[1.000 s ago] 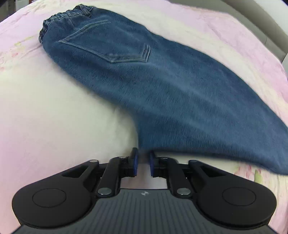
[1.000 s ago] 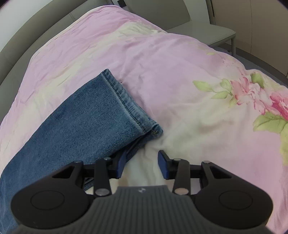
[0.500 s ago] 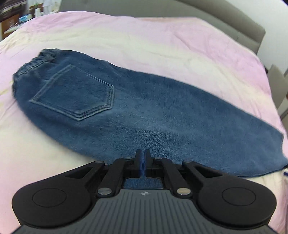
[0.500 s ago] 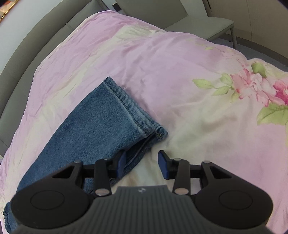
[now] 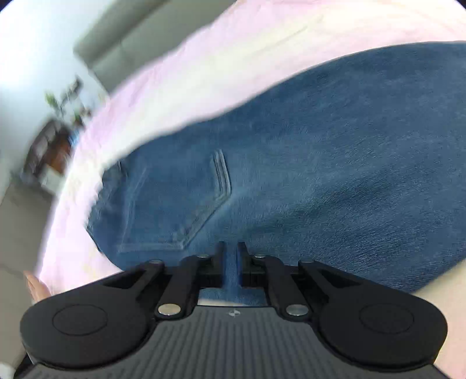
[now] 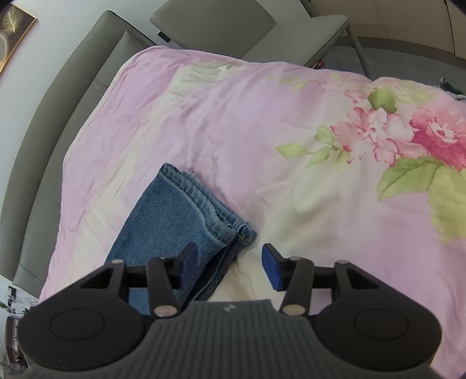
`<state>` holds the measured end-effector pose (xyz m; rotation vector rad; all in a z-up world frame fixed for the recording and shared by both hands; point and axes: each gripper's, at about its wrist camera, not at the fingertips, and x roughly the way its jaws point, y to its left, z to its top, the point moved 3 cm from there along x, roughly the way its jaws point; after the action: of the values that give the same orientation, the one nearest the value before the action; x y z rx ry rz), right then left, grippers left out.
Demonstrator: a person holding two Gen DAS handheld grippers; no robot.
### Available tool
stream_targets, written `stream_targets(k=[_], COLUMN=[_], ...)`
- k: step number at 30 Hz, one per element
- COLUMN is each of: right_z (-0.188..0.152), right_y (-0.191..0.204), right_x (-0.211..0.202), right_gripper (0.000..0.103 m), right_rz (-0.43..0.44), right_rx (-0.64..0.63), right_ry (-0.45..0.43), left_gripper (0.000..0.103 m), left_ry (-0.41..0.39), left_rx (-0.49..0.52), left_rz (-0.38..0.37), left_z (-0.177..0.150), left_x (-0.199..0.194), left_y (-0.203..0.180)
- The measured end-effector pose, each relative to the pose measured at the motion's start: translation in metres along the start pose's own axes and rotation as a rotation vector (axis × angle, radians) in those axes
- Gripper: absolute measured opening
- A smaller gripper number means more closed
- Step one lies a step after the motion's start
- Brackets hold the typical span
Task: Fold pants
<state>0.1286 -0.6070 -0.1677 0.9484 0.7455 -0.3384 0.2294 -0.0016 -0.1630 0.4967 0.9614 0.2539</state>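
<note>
Blue denim pants [image 5: 305,163] lie on a pink floral bedspread [image 5: 221,58], folded lengthwise with a back pocket [image 5: 174,210] facing up. My left gripper [image 5: 231,253] is shut on the near edge of the pants, denim pinched between its pads; this view is motion-blurred. In the right wrist view the leg hems [image 6: 204,201] lie stacked on the bedspread [image 6: 262,131]. My right gripper [image 6: 230,262] is open, its left pad over the leg's near edge and its right pad over bare bedspread just beside the hem corner.
A grey padded headboard [image 6: 67,96] runs along the left of the bed. A grey chair [image 6: 241,26] stands beyond the far corner. A dark shelf with a plant [image 5: 55,125] shows at the left of the left wrist view.
My left gripper has closed on the pants' edge and swung left, turning the view toward the pocket end. My right gripper stayed open and pulled back and up from the hem.
</note>
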Motion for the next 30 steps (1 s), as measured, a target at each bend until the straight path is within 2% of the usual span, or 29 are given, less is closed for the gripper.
stream_targets(k=[2, 4, 7, 11, 14, 19, 23, 26, 30], right_z=[0.000, -0.002, -0.006, -0.009, -0.010, -0.010, -0.010, -0.008, -0.006], right_y=[0.001, 0.001, 0.000, -0.003, -0.009, -0.005, 0.001, 0.002, 0.003], right_x=[0.009, 0.019, 0.033, 0.050, 0.058, 0.062, 0.059, 0.056, 0.055], right_gripper=[0.052, 0.050, 0.047, 0.044, 0.036, 0.023, 0.016, 0.014, 0.013], right_rz=[0.004, 0.019, 0.064, 0.051, 0.051, 0.044, 0.057, 0.071, 0.078], right_rx=[-0.002, 0.010, 0.057, 0.090, 0.110, 0.062, -0.005, -0.034, -0.051], right_ry=[0.009, 0.015, 0.034, 0.034, 0.017, -0.011, -0.038, -0.043, -0.037], left_gripper=[0.006, 0.006, 0.006, 0.006, 0.006, 0.006, 0.006, 0.006, 0.006], left_ry=[-0.029, -0.063, -0.094, -0.114, -0.138, -0.146, -0.127, -0.102, -0.084], left_rx=[-0.048, -0.080, -0.117, -0.099, -0.034, 0.079, 0.113, 0.102, 0.094], left_rz=[-0.121, -0.204, -0.412, -0.641, -0.753, -0.858, -0.906, -0.928, -0.890], left_z=[0.008, 0.017, 0.032, 0.055, 0.068, 0.082, 0.081, 0.078, 0.074], left_x=[-0.017, -0.034, -0.057, -0.083, -0.101, -0.113, -0.117, -0.107, -0.093], left_y=[-0.004, -0.010, -0.031, -0.073, -0.113, -0.176, -0.211, -0.224, -0.242])
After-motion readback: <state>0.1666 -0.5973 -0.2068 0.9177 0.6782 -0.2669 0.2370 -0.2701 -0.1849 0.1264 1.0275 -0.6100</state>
